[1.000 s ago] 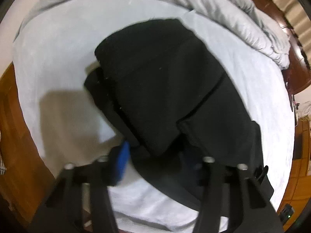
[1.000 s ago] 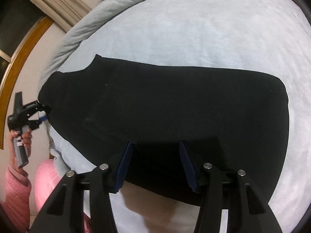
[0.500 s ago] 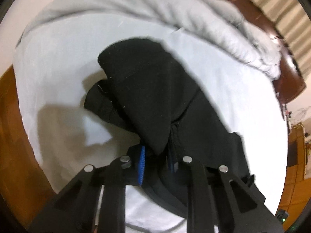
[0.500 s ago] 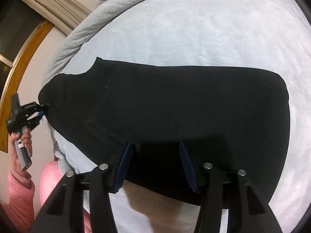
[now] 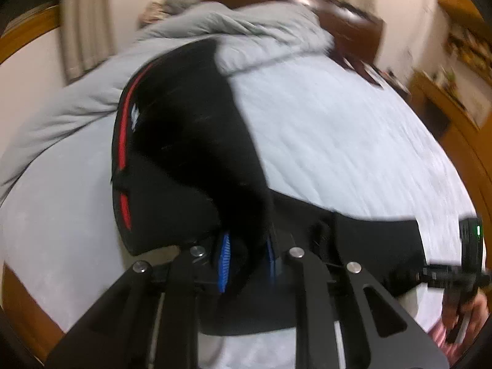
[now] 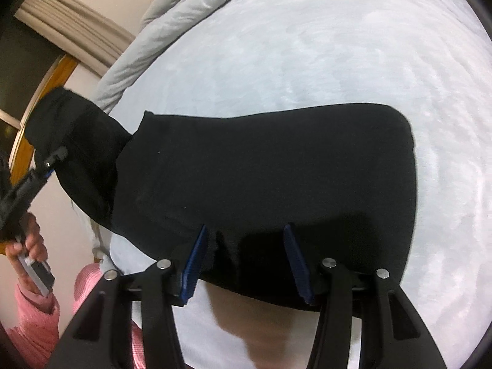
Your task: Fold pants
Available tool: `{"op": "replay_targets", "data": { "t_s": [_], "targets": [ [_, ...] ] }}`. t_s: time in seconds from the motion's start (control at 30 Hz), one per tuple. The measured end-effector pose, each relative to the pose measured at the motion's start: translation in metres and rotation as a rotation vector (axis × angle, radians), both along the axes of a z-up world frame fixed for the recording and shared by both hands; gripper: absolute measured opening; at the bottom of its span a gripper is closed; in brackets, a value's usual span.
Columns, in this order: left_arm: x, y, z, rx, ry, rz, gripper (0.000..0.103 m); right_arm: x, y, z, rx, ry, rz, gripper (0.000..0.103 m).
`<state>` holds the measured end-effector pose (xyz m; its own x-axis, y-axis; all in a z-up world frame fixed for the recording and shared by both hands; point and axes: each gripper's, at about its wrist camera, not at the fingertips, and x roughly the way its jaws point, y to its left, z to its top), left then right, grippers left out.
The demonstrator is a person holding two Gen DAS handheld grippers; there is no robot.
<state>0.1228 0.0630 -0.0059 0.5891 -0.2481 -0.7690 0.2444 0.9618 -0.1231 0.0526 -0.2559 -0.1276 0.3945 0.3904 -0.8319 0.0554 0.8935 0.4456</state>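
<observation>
Black pants (image 6: pixel 264 178) lie flat across a white bed sheet (image 6: pixel 307 46). My left gripper (image 5: pixel 246 255) is shut on one end of the pants (image 5: pixel 190 153) and holds it lifted off the bed; a red stripe (image 5: pixel 122 132) shows along the raised fabric. In the right wrist view the left gripper (image 6: pixel 52 160) shows at the far left with that raised end. My right gripper (image 6: pixel 246 258) is open, its blue pads (image 6: pixel 195 258) just over the near edge of the pants, apart from the cloth.
A grey duvet (image 5: pixel 215 21) is bunched along the far side of the bed, by a dark wooden headboard (image 5: pixel 353 21). Wooden furniture (image 5: pixel 446 101) stands at the right. The person's pink sleeve (image 6: pixel 33 323) is at the lower left.
My left gripper has closed on the pants' end and lifted it up off the sheet, showing a red stripe. My right gripper has stayed open at the near edge.
</observation>
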Motion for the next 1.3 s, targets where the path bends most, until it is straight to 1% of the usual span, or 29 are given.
{"op": "replay_targets", "data": {
  "t_s": [0.07, 0.17, 0.23, 0.27, 0.3, 0.33, 0.37, 0.4, 0.47, 0.53, 0.57, 0.63, 0.67, 0.73, 0.8, 0.87, 0.9, 1.0, 1.07, 1.17, 1.23, 1.3],
  "targets": [
    [0.0, -0.015, -0.007, 0.029, 0.018, -0.056, 0.018, 0.001, -0.004, 0.0, 0.011, 0.001, -0.012, 0.052],
    [-0.002, -0.041, -0.021, 0.095, 0.071, -0.174, 0.02, 0.001, -0.006, -0.001, 0.02, 0.001, -0.019, 0.052],
    [-0.008, -0.057, -0.034, 0.15, 0.116, -0.271, 0.025, 0.003, -0.005, -0.002, 0.019, 0.003, -0.018, 0.053],
    [-0.014, -0.059, -0.038, 0.162, 0.134, -0.302, 0.027, 0.004, -0.005, -0.002, 0.017, 0.003, -0.018, 0.053],
    [-0.017, -0.062, -0.042, 0.156, 0.169, -0.342, 0.035, 0.005, -0.004, -0.003, 0.017, 0.004, -0.017, 0.054],
    [-0.021, -0.062, -0.045, 0.132, 0.207, -0.375, 0.053, 0.006, -0.004, -0.003, 0.017, 0.004, -0.016, 0.055],
    [-0.024, -0.06, -0.045, 0.119, 0.22, -0.38, 0.066, 0.008, -0.004, -0.003, 0.017, 0.004, -0.014, 0.056],
    [-0.024, -0.056, -0.043, 0.111, 0.21, -0.359, 0.084, 0.008, -0.003, -0.002, 0.015, 0.005, -0.013, 0.057],
    [-0.023, -0.044, -0.037, 0.089, 0.189, -0.327, 0.086, 0.011, -0.002, 0.0, 0.001, 0.003, -0.01, 0.06],
    [-0.016, -0.025, -0.033, 0.033, 0.198, -0.249, 0.089, 0.014, 0.0, 0.003, -0.007, -0.001, -0.005, 0.063],
    [-0.016, -0.018, -0.032, 0.022, 0.201, -0.213, 0.09, 0.017, 0.002, 0.005, -0.006, -0.002, -0.001, 0.067],
    [-0.004, 0.0, -0.038, 0.032, 0.229, -0.086, 0.09, 0.023, 0.008, 0.011, 0.019, -0.005, 0.007, 0.072],
    [-0.001, 0.004, -0.043, 0.035, 0.24, -0.05, 0.09, 0.025, 0.009, 0.013, 0.032, -0.007, 0.013, 0.075],
    [0.009, 0.016, -0.056, 0.046, 0.298, 0.062, 0.09, 0.034, 0.021, 0.022, 0.052, -0.014, 0.036, 0.079],
    [0.017, 0.021, -0.064, 0.029, 0.331, 0.109, 0.09, 0.043, 0.035, 0.028, 0.054, -0.015, 0.062, 0.084],
    [0.019, 0.022, -0.068, 0.017, 0.338, 0.118, 0.09, 0.052, 0.047, 0.029, 0.058, 0.0, 0.081, 0.086],
    [0.02, 0.02, -0.07, 0.029, 0.335, 0.113, 0.09, 0.058, 0.052, 0.028, 0.064, 0.012, 0.086, 0.086],
    [0.02, 0.016, -0.075, 0.105, 0.316, 0.099, 0.09, 0.076, 0.062, 0.016, 0.067, 0.066, 0.08, 0.086],
    [0.018, 0.013, -0.077, 0.119, 0.313, 0.09, 0.09, 0.084, 0.066, 0.004, 0.063, 0.11, 0.077, 0.086],
    [0.02, 0.014, -0.082, 0.119, 0.327, 0.099, 0.091, 0.089, 0.073, -0.01, 0.031, 0.142, 0.089, 0.088],
    [0.02, 0.017, -0.086, 0.099, 0.347, 0.111, 0.091, 0.09, 0.08, -0.012, 0.002, 0.128, 0.1, 0.088],
    [0.021, 0.02, -0.088, 0.077, 0.364, 0.121, 0.091, 0.09, 0.087, -0.011, -0.036, 0.103, 0.124, 0.081]
  ]
}}
